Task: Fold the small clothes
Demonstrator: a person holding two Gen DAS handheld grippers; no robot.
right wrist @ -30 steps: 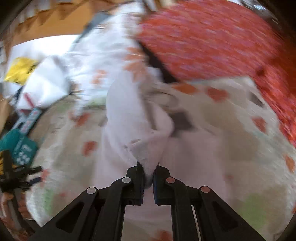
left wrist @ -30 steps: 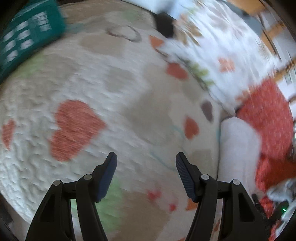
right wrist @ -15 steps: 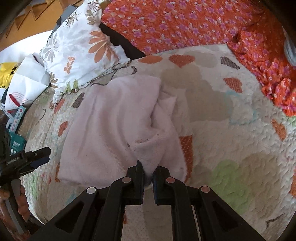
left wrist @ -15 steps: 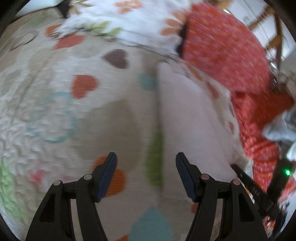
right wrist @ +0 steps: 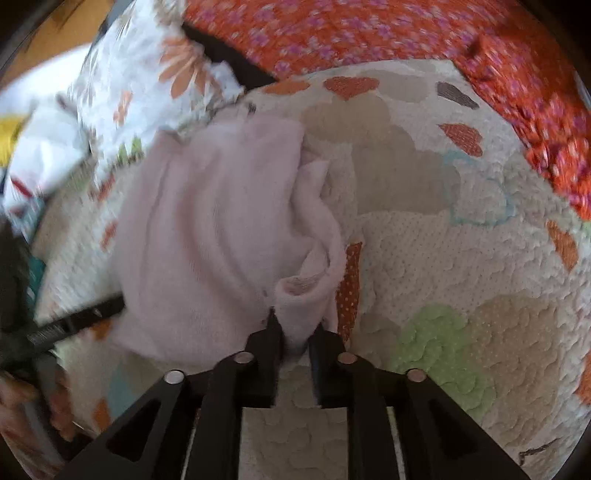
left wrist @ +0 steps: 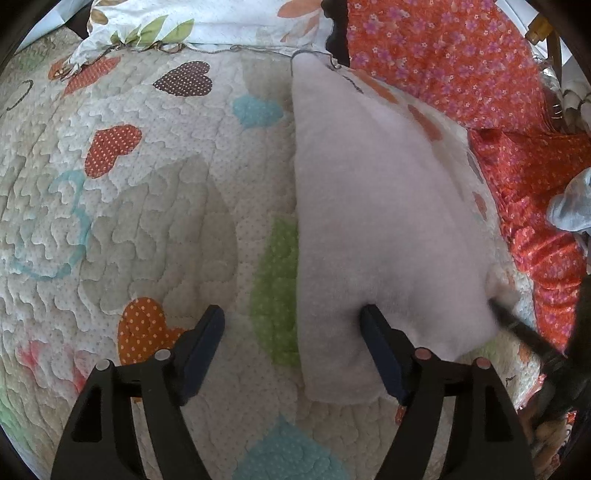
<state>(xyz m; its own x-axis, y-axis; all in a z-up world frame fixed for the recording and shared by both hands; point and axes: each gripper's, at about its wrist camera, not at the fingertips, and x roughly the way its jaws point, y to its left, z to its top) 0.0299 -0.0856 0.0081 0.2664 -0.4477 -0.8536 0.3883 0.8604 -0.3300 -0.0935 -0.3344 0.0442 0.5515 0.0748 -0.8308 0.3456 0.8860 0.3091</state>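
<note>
One pale pink fleece garment (left wrist: 384, 221) is lying on the heart-patterned quilt (left wrist: 147, 206) of a bed, its far end reaching toward the floral pillow (left wrist: 207, 22) at the head of the quilt. The right hand-held gripper (right wrist: 295, 332) is pinching a bunched corner of the garment, its jaws pressed together on the fabric, and the cloth just beyond the grip is gathering into a loose roll with creases fanning leftward across the garment. The left hand-held gripper (left wrist: 291, 321) is standing spread and holding nothing: one finger is resting over the quilt beside the garment's straight left edge, the other is lying over the garment's near corner. Judged risk: the right grip is holding a rolled wad, not a flat hem, so pulling from here is likely to be dragging the whole garment across the quilt or setting a crooked, lumpy fold. Closing the left hand-held gripper as it stands could be catching quilt together with fleece, or only one layer, since the layering at that corner cannot be told. Count: one garment in hand, two hand-held grippers, one quilt, one floral pillow, one orange flowered cloth (left wrist: 461, 62) beyond the garment, and one grey-white item (left wrist: 570, 206) lying on that cloth, too partial to identify.
</note>
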